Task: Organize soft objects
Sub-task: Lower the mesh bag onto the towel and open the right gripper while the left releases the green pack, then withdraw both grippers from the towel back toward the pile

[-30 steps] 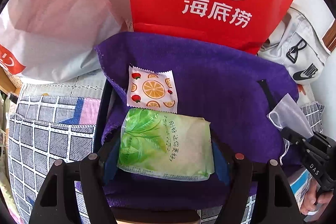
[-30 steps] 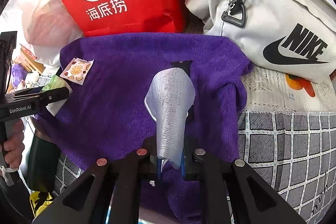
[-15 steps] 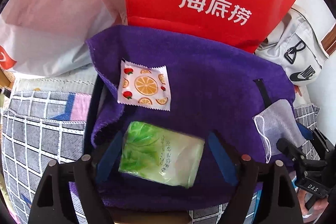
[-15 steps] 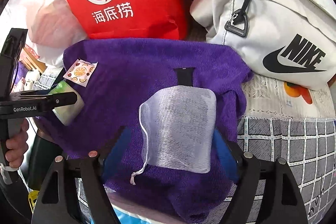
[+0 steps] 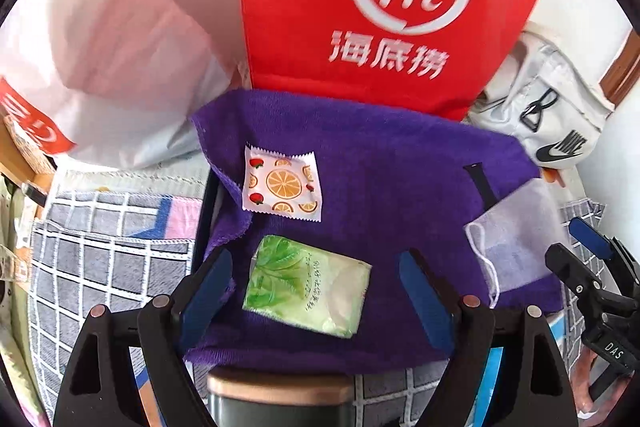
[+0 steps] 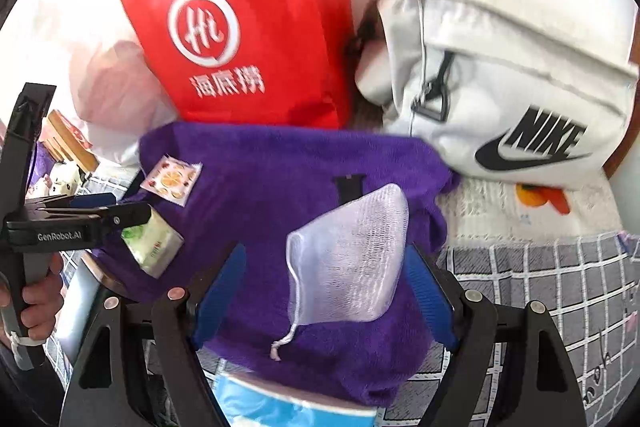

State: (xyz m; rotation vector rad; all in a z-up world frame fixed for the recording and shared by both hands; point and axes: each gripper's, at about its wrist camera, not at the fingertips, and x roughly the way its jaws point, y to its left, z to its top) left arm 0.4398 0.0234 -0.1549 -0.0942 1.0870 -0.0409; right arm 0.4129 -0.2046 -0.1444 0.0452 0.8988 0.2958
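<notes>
A purple towel (image 5: 400, 187) (image 6: 280, 179) lies spread over a dark case. On it lie a green tissue pack (image 5: 306, 291) (image 6: 154, 245), an orange-print wipe sachet (image 5: 282, 187) (image 6: 172, 179) and a white mesh pouch (image 5: 516, 247) (image 6: 352, 259). My left gripper (image 5: 316, 287) is open, its blue pads either side of the tissue pack and apart from it. My right gripper (image 6: 326, 287) is open, its pads either side of the mesh pouch and apart from it. The right gripper also shows at the right edge of the left wrist view (image 5: 592, 267).
A red paper bag (image 5: 384, 7) (image 6: 248, 39) stands behind the towel. A white plastic bag (image 5: 100, 47) is at the back left, a white Nike bag (image 5: 560, 123) (image 6: 500, 95) at the back right. A checked bedsheet (image 5: 100, 247) (image 6: 560, 287) surrounds the towel.
Both grippers opened and let go: the left dropped the tissue pack, the right dropped the mesh pouch, which now lies flat. Both have drawn back and up from the towel.
</notes>
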